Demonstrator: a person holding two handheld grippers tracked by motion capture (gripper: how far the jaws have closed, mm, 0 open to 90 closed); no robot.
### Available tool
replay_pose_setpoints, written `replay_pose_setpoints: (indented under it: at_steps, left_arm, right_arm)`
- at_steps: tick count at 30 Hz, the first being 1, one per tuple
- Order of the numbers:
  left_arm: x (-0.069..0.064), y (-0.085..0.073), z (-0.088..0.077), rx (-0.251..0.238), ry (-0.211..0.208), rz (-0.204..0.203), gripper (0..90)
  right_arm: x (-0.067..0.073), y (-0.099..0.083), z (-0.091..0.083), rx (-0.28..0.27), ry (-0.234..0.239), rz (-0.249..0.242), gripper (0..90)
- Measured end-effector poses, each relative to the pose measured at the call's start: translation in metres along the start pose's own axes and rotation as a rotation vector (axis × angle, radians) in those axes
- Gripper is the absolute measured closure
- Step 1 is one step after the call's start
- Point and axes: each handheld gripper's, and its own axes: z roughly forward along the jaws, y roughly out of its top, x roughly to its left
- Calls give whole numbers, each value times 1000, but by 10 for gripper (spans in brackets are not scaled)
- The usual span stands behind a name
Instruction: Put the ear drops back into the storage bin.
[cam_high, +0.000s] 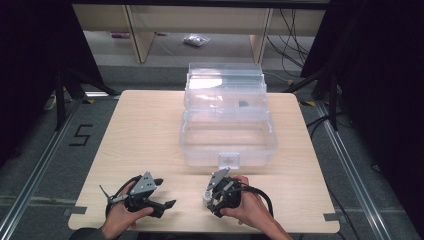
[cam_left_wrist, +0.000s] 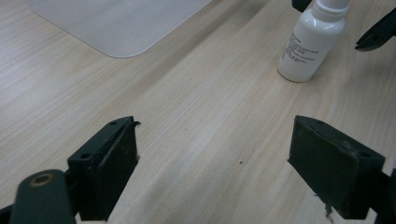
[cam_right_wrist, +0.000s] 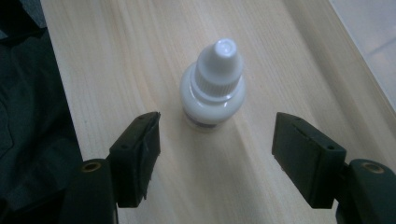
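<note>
A small white dropper bottle (cam_high: 206, 196) stands upright near the table's front edge. My right gripper (cam_high: 209, 194) hovers over it, open. In the right gripper view the bottle (cam_right_wrist: 214, 88) sits just beyond the jaws and centred between them, not touched by my right gripper (cam_right_wrist: 215, 125). My left gripper (cam_high: 165, 192) rests open to the left of the bottle, pointing toward it. In the left gripper view my left gripper (cam_left_wrist: 214, 133) holds nothing, and the bottle (cam_left_wrist: 310, 44) stands farther off at the upper right.
A clear plastic box (cam_high: 272, 145) with its lid raised stands mid-table behind the grippers; a small dark item (cam_high: 243, 104) lies in its upper part. Its corner (cam_left_wrist: 116, 28) shows in the left gripper view. Bare wood lies left and right of the box.
</note>
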Motion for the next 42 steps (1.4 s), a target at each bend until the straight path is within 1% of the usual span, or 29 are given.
replay_pose_setpoints:
  at_steps: [2,4,5,7,12,13,14,15,17,18,19,21,22,24,26,27,29,30,31,32,33,34,35,37,38,39,40,41,42]
  left_arm:
    - [0,0,0,1,0,1,149]
    - [0,0,0,2,0,1,149]
    - [0,0,0,1,0,1,149]
    - [0,0,0,1,0,1,149]
    - [0,0,0,-6,6,1,149]
    - [0,0,0,-6,6,1,149]
    - [0,0,0,-6,6,1,149]
    - [0,0,0,-6,6,1,149]
    - [0,0,0,-7,4,0,149]
    - [0,0,0,-5,6,1,149]
    - [0,0,0,5,-3,3,149]
    - [-1,0,0,-5,6,2,149]
    - [0,0,0,-6,4,0,149]
    - [0,0,0,-7,5,0,149]
    - [0,0,0,5,-1,2,149]
    - [0,0,0,1,1,2,149]
    - [0,0,0,2,0,2,149]
    - [-1,0,0,-6,7,1,149]
    - [0,0,0,-6,7,0,149]
    - [0,0,0,5,-2,2,149]
    - [0,0,0,5,-2,2,149]
    - [0,0,0,2,0,3,149]
    - [0,0,0,2,-1,2,149]
    - [0,0,0,1,0,2,149]
    - [0,0,0,-1,0,0,149]
    - [0,0,0,-1,0,0,149]
    - [0,0,0,0,0,0,149]
    - [0,0,0,-7,3,-1,149]
    - [0,0,0,-7,3,-1,149]
  right_arm:
    - [0,3,2,16,1,-24,351]
    - [0,4,2,20,5,-20,357]
    - [0,6,4,23,7,-32,367]
    - [0,7,5,29,4,-29,384]
    - [-1,13,9,48,13,-46,425]
    - [-2,14,11,49,19,-70,429]
    - [-1,14,11,65,24,-43,431]
    - [-2,15,12,57,21,-64,435]
    - [-2,16,12,60,22,-53,445]
    - [-2,17,13,58,20,-72,460]
    - [-2,18,13,64,25,-73,467]
    - [-2,18,14,60,17,-77,473]
    - [-2,20,15,76,34,-85,484]
    - [-3,20,15,70,32,-87,491]
    - [-2,21,15,82,31,-70,503]
    - [-2,22,15,80,35,-81,509]
    - [0,23,14,113,28,-41,541]
    - [0,23,14,113,28,-41,541]
    - [0,24,16,100,33,-68,546]
    - [-1,24,17,100,38,-81,549]
    - [-1,24,17,100,38,-81,549]
    - [-1,25,18,110,41,-74,581]
    - [-1,25,19,99,45,-88,592]
    - [-1,26,18,98,44,-88,596]
    - [1,27,17,119,40,-63,600]
    - [1,27,17,119,40,-63,600]
    - [-1,27,17,103,44,-97,601]
    - [-1,28,17,106,36,-97,601]
    - [1,29,14,129,25,-69,602]
